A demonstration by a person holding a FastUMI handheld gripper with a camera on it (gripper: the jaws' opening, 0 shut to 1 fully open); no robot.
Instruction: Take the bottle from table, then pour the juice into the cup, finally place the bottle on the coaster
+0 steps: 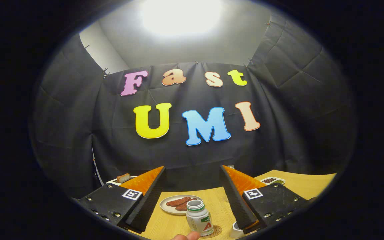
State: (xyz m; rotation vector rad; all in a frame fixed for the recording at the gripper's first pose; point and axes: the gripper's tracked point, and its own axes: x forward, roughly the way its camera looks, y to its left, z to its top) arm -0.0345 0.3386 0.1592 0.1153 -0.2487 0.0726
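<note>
- Gripper view showed the hand-held gripper (192, 196) spread wide, gripping nothing.
- The bottle (198, 218) stood between the fingers, seemingly on the coaster (216, 231).
- Best backed straight away, clear of the bottle.

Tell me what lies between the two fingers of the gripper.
In the gripper view, the open gripper has the white bottle on its coaster between the fingers, with a plate of reddish food beyond it. A fingertip touches the bottle's base.

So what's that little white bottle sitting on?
The bottle stands on a round coaster, between the open tongs. The coaster's edge peeks out beside the bottle; the rest is covered.
</note>
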